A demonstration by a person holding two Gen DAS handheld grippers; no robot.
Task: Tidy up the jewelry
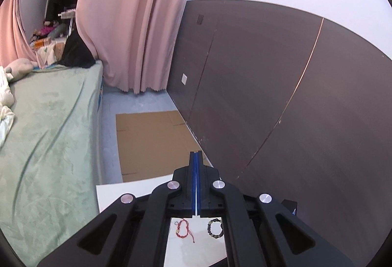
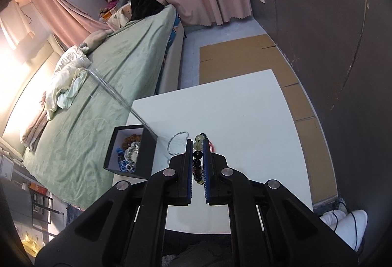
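The left gripper [image 1: 196, 156] is fully closed, its blue pads pressed together with nothing between them, and it hangs above the white table [image 1: 110, 196], where a red cord bracelet [image 1: 183, 230] and a dark bead bracelet [image 1: 215, 228] lie side by side under it. The right gripper [image 2: 198, 144] is nearly closed and holds a string of beads [image 2: 198, 166] between its pads, above the table; a silver chain [image 2: 175, 142] lies just left of it, and a black box [image 2: 147, 156] with more jewelry stands at the table's left edge
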